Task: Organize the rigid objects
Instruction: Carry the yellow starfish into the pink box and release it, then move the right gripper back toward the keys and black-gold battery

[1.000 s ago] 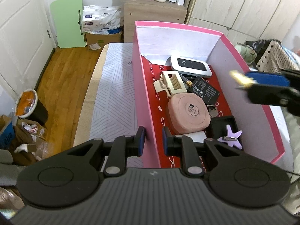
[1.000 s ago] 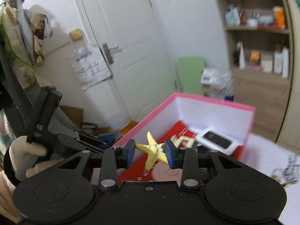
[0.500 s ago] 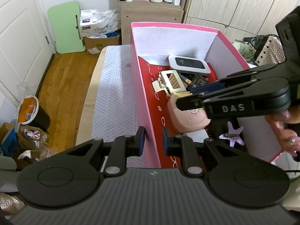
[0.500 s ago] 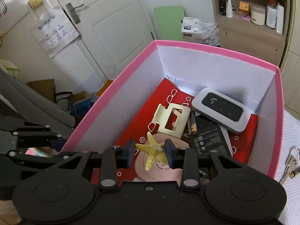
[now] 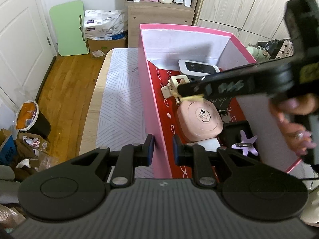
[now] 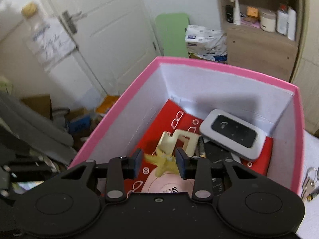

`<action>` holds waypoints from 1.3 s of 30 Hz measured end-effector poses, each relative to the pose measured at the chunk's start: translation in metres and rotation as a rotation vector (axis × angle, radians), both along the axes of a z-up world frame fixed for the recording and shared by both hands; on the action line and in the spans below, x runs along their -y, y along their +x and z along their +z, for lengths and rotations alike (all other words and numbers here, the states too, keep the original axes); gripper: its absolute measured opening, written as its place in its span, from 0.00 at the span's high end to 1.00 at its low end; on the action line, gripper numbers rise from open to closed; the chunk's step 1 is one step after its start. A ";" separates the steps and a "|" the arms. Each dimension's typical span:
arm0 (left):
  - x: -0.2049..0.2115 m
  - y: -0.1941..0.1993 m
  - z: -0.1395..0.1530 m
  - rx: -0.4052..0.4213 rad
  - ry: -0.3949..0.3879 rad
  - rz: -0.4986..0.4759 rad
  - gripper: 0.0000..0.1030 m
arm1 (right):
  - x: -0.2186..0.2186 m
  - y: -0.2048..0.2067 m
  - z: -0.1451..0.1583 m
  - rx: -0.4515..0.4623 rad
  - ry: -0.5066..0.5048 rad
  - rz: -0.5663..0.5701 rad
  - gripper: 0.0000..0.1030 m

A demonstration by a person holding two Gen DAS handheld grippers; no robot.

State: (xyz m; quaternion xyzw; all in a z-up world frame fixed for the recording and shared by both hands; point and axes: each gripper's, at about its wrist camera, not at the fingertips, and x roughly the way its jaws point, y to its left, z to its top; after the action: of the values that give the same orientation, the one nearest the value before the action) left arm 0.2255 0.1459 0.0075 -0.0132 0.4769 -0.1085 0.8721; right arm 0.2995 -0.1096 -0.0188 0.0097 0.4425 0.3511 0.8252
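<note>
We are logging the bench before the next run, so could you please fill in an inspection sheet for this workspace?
Surface: striped mat under the pink box.
Job's things: yellow starfish clip, pink case, white router, purple starfish clip in the box.
Clutter: keys beside the box.
Grippers: left gripper clamps the box wall; right gripper opening around the yellow clip.
Cables: nothing seen.
Surroundings: door, shelf, bin.

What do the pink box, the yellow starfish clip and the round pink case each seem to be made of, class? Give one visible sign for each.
Pink box: probably cardboard; thin, flat walls, matte white inside.
Yellow starfish clip: likely moulded plastic; smooth, one solid colour.
Round pink case: seemingly hard plastic; soft sheen, rounded edges, printed label.
</note>
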 end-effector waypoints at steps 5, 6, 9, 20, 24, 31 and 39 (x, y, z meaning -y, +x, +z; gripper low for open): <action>0.000 0.000 -0.001 0.002 -0.005 -0.003 0.83 | 0.038 -0.011 0.021 0.016 0.087 -0.025 0.56; -0.001 0.000 -0.001 0.003 -0.005 -0.003 0.83 | 0.045 -0.014 0.025 0.022 0.094 -0.032 0.56; 0.000 -0.001 -0.001 0.005 -0.003 -0.002 0.83 | 0.067 -0.030 0.034 0.047 0.110 -0.050 0.55; 0.007 0.000 0.000 0.001 0.038 0.006 0.83 | 0.146 -0.080 0.036 0.096 0.131 -0.130 0.54; 0.011 0.000 0.001 -0.005 0.055 0.019 0.83 | 0.165 -0.093 0.036 0.128 0.096 -0.138 0.53; 0.019 0.001 0.002 -0.012 0.098 0.043 0.83 | 0.197 -0.102 0.026 0.181 0.065 -0.160 0.50; 0.024 0.002 0.002 -0.023 0.127 0.064 0.83 | 0.220 -0.094 -0.003 0.223 0.032 -0.196 0.48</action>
State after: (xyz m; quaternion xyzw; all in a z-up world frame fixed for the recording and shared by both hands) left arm 0.2278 0.1218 0.0091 0.0256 0.4922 -0.0500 0.8687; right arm 0.2051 -0.3292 -0.0221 0.0269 0.3395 0.2747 0.8992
